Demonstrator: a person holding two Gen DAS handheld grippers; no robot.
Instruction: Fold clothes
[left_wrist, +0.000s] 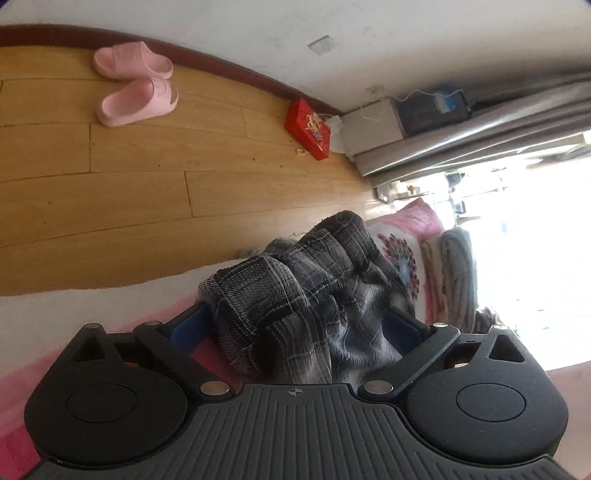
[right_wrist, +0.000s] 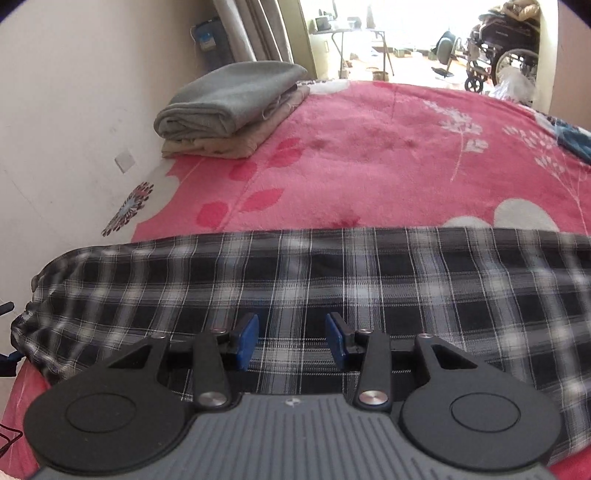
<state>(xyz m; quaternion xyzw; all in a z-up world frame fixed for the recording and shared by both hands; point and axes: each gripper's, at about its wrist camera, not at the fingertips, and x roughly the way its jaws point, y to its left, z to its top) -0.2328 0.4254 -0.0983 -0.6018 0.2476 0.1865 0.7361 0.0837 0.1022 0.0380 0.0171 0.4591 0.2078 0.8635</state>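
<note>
Pink flowery blanket (right_wrist: 369, 155) on the bed, wood floor (left_wrist: 110, 184) next to it with pink slippers (left_wrist: 135, 83) and a red box (left_wrist: 308, 129). The black-and-white plaid garment (right_wrist: 332, 273) lies in a long band across the blanket. My left gripper (left_wrist: 299, 317) has a wrinkled bunch of it between wide-set fingers; can't tell if it's clamped. My right gripper (right_wrist: 291, 338) is open over the plaid. Folded grey and beige cloths (right_wrist: 229, 107) are stacked by the wall.

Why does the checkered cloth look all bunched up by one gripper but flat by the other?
The left hand-held gripper has the checkered cloth bunched thickly between its widely spread fingers; the right hand-held gripper hovers open over cloth spread flat on the pink blanket. Both show the same black-and-white plaid.
</note>
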